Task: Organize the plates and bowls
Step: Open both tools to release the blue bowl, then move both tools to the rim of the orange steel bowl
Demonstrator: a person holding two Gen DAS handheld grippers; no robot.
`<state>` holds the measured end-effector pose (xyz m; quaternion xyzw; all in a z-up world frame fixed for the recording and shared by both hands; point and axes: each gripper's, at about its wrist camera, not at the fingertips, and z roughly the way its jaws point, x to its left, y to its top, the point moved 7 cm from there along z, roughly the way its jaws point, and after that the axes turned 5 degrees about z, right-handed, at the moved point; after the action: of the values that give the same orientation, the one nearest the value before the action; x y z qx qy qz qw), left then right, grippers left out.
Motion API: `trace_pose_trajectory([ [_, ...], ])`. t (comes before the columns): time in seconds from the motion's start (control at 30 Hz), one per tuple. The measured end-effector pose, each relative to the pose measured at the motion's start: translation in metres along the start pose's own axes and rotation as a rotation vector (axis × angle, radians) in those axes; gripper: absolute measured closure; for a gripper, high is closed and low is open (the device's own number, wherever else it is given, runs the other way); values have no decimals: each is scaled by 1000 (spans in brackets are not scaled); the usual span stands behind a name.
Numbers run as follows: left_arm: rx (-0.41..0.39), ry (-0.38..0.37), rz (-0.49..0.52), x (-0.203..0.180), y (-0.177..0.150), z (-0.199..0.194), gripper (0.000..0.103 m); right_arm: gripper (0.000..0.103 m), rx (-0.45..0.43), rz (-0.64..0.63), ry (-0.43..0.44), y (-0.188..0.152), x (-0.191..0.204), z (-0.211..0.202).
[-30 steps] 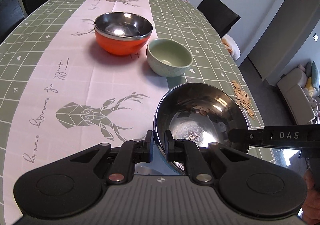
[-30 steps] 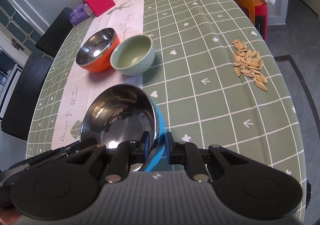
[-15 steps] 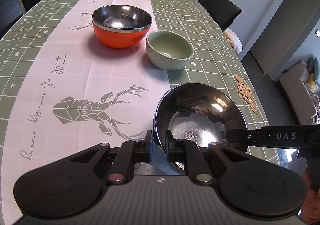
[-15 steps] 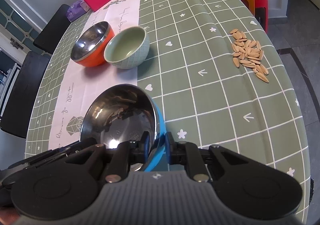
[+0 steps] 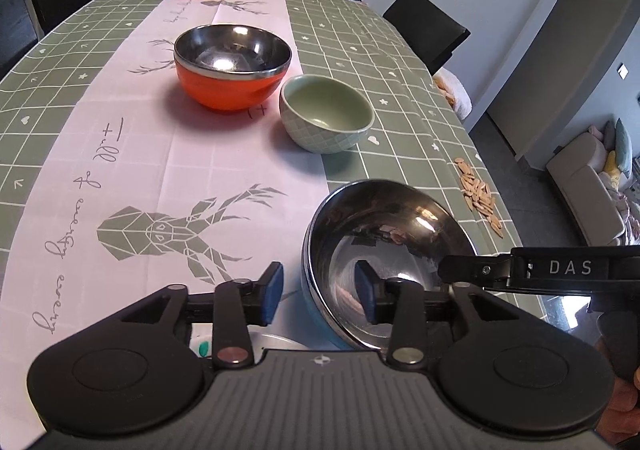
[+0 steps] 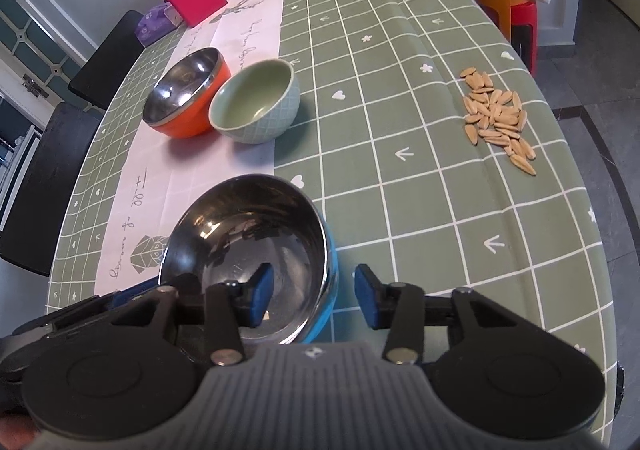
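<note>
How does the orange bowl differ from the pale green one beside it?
The orange bowl has a shiny metal inside; the green bowl is matte inside, with a criss-cross outside. The orange bowl looks wider and sits on the pink runner; the green bowl straddles its edge. Both stand upright and empty.

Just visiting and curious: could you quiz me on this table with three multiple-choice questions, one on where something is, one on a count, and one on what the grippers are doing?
1. Where does the green bowl sit?
A. Beside the orange bowl
B. Stacked inside it
C. On a chair

2. How many bowls are on the table?
A. Two
B. Three
C. Five

3. How are the left gripper and right gripper set around the blue bowl?
A. Both clamped
B. Both open
C. One clamped

Answers: 1 A, they stand side by side. 2 B, orange, green and blue. 3 B, both sets of fingers are spread off the rim.
</note>
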<state>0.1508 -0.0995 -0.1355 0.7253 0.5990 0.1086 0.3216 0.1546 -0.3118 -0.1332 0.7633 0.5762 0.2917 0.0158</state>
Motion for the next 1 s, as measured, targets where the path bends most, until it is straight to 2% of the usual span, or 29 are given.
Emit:
trace_pose_trajectory([
  [0.13, -45, 11, 13, 2, 7, -9, 55, 56, -33, -15, -5, 2, 0, -7],
  [0.27, -124, 21, 72, 2, 17, -21, 46, 54, -113, -74, -6, 7, 9, -20],
  [0.33, -165, 34, 82, 6, 22, -28, 46, 40, -151, -101, 4, 11, 16, -26],
  [0.47, -227, 91, 96, 17, 34, -38, 46, 32, -203, -149, 13, 18, 33, -34],
  [0.5, -246, 94, 98, 20, 37, -41, 46, 23, -221, -157, 12, 20, 37, -36],
  [0.53, -258, 93, 92, 24, 40, -43, 46, 19, -235, -168, 13, 22, 41, -37],
  [0.63, -289, 124, 53, 37, 50, -47, 46, 20, -264, -179, 9, 28, 54, -35],
  [0.77, -306, 195, 112, 49, 64, -47, 46, 20, -298, -160, 27, 36, 70, -29],
  [0.87, -287, 191, 142, 57, 73, -43, 46, 20, -300, -171, 40, 44, 84, -21],
  [1.0, -275, 221, 184, 72, 87, -35, 43, 21, -268, -180, 48, 54, 102, -4],
])
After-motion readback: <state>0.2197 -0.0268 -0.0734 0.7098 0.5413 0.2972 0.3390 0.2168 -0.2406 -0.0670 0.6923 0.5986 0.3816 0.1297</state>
